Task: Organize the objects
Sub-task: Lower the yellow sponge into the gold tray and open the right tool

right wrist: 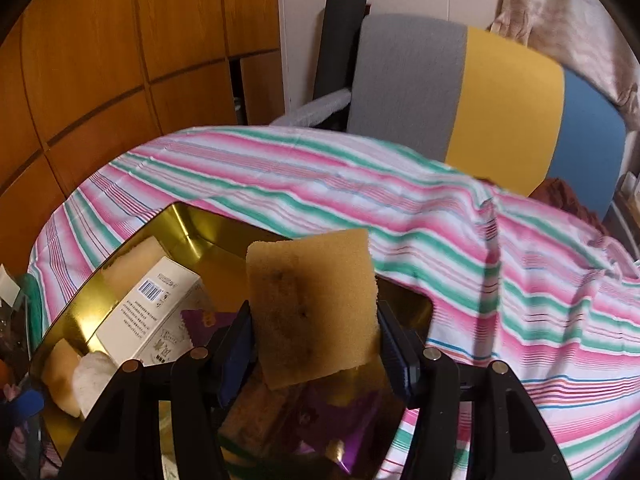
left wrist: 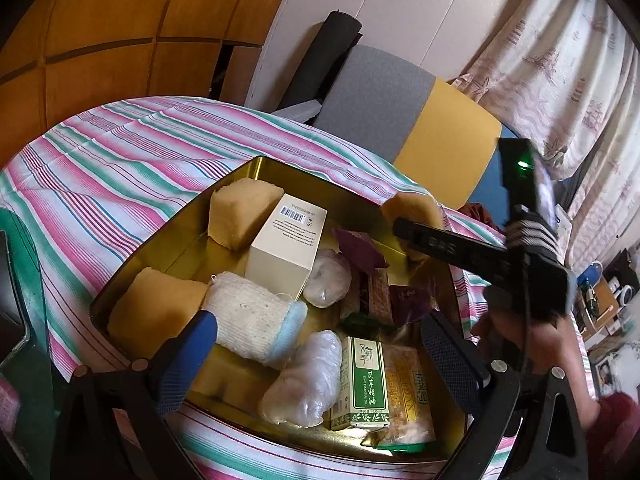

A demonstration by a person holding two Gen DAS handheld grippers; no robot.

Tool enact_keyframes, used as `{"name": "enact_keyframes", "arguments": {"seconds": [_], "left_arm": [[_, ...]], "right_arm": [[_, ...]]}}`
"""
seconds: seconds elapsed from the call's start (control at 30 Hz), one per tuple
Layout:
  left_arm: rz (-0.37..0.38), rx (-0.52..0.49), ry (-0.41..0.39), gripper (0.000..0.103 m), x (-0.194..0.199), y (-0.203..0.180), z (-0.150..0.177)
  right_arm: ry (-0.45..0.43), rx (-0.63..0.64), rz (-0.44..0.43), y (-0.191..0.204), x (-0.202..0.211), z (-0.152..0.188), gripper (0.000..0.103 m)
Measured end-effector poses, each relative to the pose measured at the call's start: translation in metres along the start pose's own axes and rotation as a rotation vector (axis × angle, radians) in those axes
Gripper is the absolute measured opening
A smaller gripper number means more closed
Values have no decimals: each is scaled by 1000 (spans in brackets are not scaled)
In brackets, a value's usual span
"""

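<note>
While a yellow sponge (right wrist: 314, 308) hangs pinched between the pads of the right gripper (right wrist: 316, 340) above the far right corner of a gold tin (left wrist: 256, 166), the left gripper (left wrist: 320, 352) waits with its fingers spread wide and nothing between them, poised over the near end of the same tin. Inside already lie two more sponges (left wrist: 244, 210), a cream carton (left wrist: 290, 244), a rolled white cloth (left wrist: 256, 318), two clear-wrapped bundles (left wrist: 304, 378), a green boxed oil (left wrist: 364, 384) and several purple sachets (left wrist: 358, 246), all resting on a table under a striped cloth (left wrist: 120, 160). By the look of it the sorting is well advanced: most items sit in the tin, and the held sponge appears to be among the last pieces to be settled. Whether anything remains outside the tin cannot be told from these views, though the visible tablecloth carries nothing else.
</note>
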State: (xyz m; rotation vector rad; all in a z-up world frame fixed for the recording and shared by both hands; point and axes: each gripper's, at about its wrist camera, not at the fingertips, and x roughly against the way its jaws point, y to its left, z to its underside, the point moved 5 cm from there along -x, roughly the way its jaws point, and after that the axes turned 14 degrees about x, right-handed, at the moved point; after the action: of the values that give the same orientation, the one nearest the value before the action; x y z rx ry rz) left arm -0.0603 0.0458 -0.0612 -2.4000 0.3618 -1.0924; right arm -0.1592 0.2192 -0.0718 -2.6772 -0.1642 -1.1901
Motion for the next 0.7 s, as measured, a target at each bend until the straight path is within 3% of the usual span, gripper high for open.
{"name": "enact_keyframes", "arguments": {"seconds": [0.1,0.27,0.43,0.63,0.7], "left_arm": [[2,-4,-3,103,1,0,0],[0,-2,-7,103,2,0,0],[-5,5,-7,103,2,2,-1],[-21,9,-21,103,3,4,-4],[-34,11,-23,103,2,6,-4]], "right_arm": [[31,-16,-21,-4,-8,0,59],[2,-46,-44,-10,2,3,66],[44,37,68,-15,11,8,66],[-14,112,-71,14,28,6,65],[21,157,-107,30,19,6,49]]}}
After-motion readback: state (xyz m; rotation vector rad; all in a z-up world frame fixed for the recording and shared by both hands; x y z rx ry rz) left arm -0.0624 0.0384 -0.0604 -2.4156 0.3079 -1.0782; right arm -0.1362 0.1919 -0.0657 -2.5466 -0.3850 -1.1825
